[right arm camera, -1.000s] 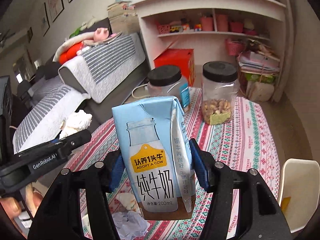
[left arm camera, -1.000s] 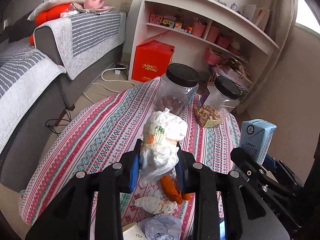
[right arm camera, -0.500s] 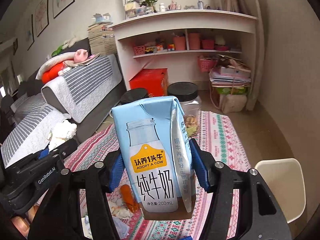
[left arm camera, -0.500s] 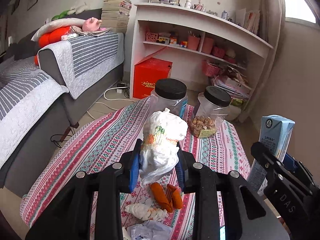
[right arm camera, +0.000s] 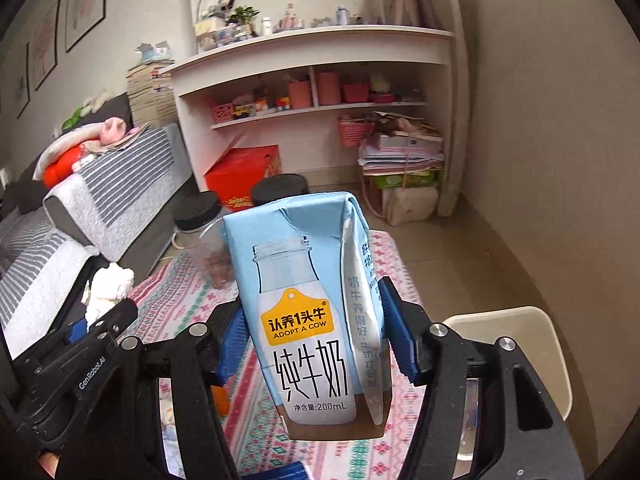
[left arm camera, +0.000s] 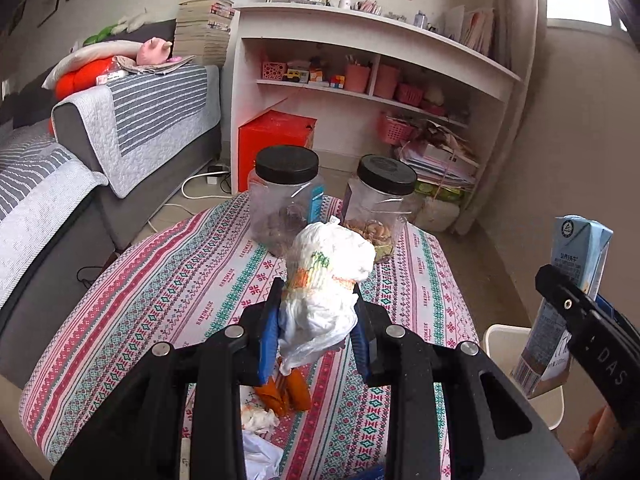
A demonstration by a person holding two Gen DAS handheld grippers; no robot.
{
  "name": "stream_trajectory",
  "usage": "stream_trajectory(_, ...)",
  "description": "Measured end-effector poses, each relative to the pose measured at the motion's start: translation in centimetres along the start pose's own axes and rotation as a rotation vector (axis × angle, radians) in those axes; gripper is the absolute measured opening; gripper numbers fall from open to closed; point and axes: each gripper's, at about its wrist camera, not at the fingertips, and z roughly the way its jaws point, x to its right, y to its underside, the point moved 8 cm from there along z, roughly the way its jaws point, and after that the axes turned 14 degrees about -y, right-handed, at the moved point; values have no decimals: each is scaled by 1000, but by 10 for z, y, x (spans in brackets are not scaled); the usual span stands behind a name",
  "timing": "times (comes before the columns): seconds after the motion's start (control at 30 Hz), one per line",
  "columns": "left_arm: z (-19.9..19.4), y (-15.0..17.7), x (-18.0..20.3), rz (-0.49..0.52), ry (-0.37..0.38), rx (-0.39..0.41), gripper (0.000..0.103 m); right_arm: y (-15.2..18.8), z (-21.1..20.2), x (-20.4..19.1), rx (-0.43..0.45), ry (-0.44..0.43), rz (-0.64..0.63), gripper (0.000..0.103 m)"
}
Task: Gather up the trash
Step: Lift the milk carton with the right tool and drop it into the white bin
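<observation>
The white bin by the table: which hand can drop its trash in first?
Probably the right. Its gripper holds the milk carton beside the white bin; the left gripper holds its plastic bag over the table.

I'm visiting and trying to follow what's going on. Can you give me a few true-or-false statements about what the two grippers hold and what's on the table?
1. The left gripper grips a crumpled white plastic bag. True.
2. The right gripper is empty. False: it clamps a blue milk carton.
3. Both jars have red lids. False: the lids are black.
4. Orange scraps lie on the tablecloth. True.
</observation>
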Motion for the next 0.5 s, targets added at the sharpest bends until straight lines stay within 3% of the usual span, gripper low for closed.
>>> stream_trajectory(0.4,-7,23,54,85,55,-8,31,-9,-54,137,51,205,199,58)
stream_trajectory(0.5,-12,27,74,112,81,-4,31,-9,-75,172,81,258,266,78)
